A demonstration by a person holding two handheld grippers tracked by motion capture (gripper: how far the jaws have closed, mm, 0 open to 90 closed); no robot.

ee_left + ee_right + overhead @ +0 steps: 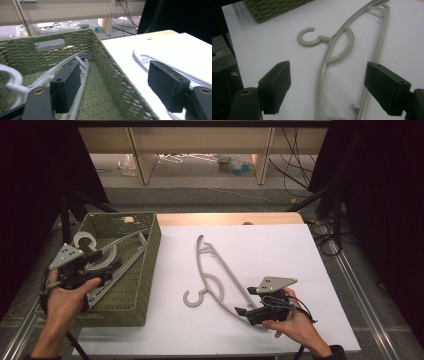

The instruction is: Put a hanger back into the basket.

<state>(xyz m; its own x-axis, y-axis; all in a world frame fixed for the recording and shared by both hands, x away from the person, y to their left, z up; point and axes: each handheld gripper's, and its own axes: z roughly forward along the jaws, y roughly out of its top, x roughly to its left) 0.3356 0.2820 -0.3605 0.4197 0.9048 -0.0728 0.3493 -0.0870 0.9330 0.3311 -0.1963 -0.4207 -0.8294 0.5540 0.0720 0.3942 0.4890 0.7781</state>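
A grey plastic hanger (pixel 204 289) lies flat on the white table top, hook toward the basket. My right gripper (pixel 247 301) hovers over the hanger's near end, open. In the right gripper view the hanger (pixel 325 60) runs up between the spread jaws of that gripper (pixel 331 87), which hold nothing. A green woven basket (pixel 150 265) at the left holds several grey hangers (pixel 120 262). My left gripper (pixel 102 272) sits over the basket, open. In the left gripper view this gripper (pixel 116 87) straddles the basket's right wall (pixel 110 65), one jaw above the basket hangers (pixel 75 58).
The white sheet (pixel 280 245) covers most of the table, with a strip of bare wood (pixel 225 218) at the far edge. Beyond it are wooden shelf legs (pixel 142 160), floor clutter and cables. The basket overhangs the table's left side.
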